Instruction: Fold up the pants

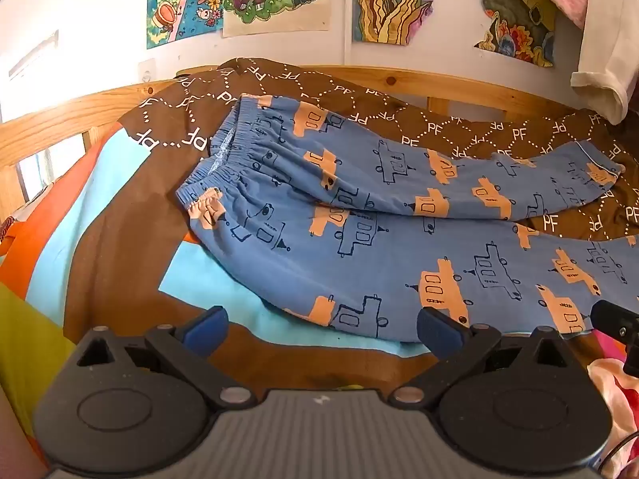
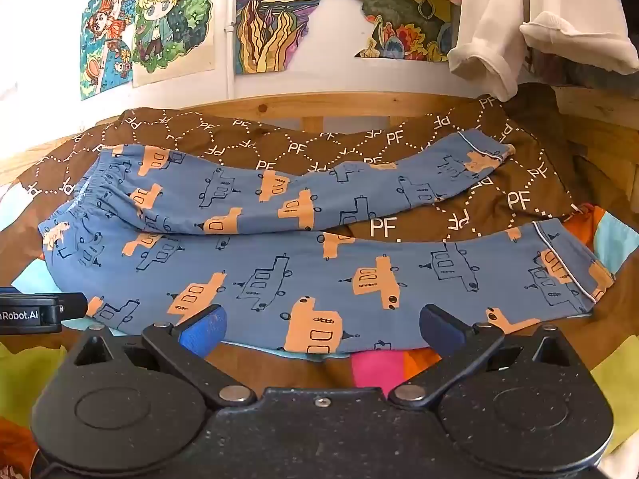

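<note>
Nearest the lens in the left wrist view, the left gripper [image 1: 321, 329] is seen with its blue-padded fingers [image 1: 205, 329] spread wide and nothing held between them. Just past them, toward 12 o'clock, the pants [image 1: 359, 215] are laid flat on a brown bedspread [image 1: 120, 215] printed with white letters; the elastic waistband [image 1: 223, 167] is found at 10 o'clock and the two legs are run out toward 3 o'clock, the far leg being lapped slightly over the near one close to the waist. In the right wrist view, the right gripper [image 2: 321, 329] is likewise held wide, with nothing gripped, and the near leg's lower edge is placed just beyond its fingertips. The near cuff [image 2: 571, 267] is seen at 3 o'clock and the far cuff [image 2: 485, 155] at 1 o'clock, the two being well apart with brown bedspread shown between them. A wooden bed rail [image 2: 319, 105] is set behind the pants at 12 o'clock, and colourful drawings [image 2: 271, 16] are pinned on the wall above it. A white garment [image 2: 499, 36] is hung at 2 o'clock.
</note>
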